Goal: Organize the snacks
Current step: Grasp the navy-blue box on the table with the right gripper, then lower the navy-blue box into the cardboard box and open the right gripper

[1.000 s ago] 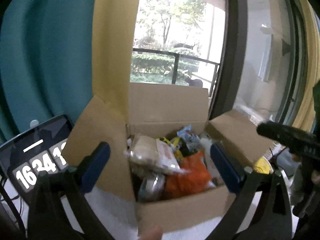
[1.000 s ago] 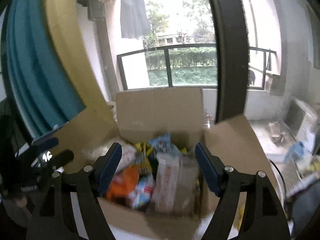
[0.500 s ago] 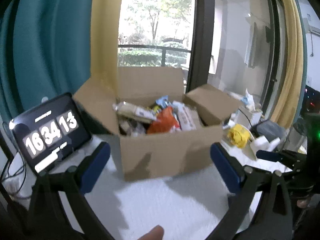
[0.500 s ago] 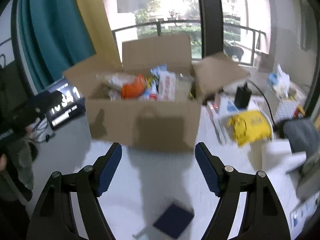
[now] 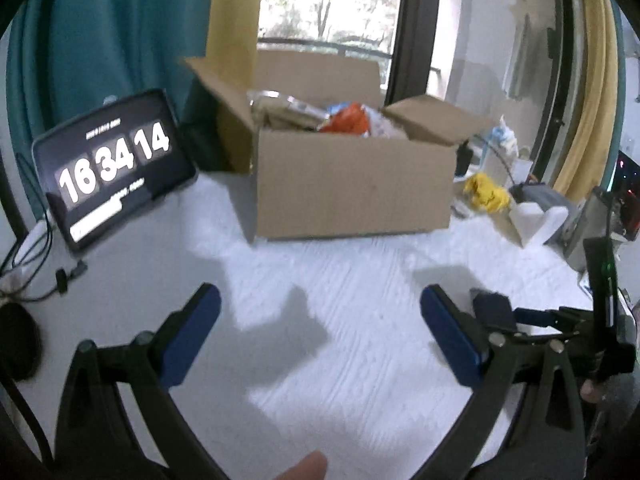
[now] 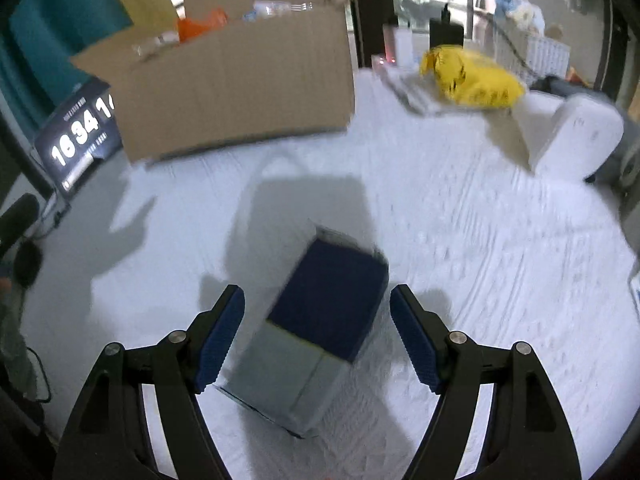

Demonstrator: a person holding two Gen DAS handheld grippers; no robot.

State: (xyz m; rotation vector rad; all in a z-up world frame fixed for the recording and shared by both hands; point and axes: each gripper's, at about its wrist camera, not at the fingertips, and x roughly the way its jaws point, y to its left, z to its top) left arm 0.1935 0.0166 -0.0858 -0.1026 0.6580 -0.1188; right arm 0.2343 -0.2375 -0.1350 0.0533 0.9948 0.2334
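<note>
We judge most of the job done, since the cardboard box [image 5: 352, 192] already brims with snacks, and what remains is the blue-and-grey carton [image 6: 316, 332] lying on the white table [image 6: 480, 260], framed untouched by our spread right gripper [image 6: 316, 338], while our left gripper [image 5: 320, 344] hangs wide and empty.

One cardboard box [image 5: 352, 188], one blue carton [image 6: 316, 332], one clock tablet [image 5: 112, 164].

Snack-filled open carton [image 5: 352, 196]; blue box [image 6: 316, 320] flat.
</note>
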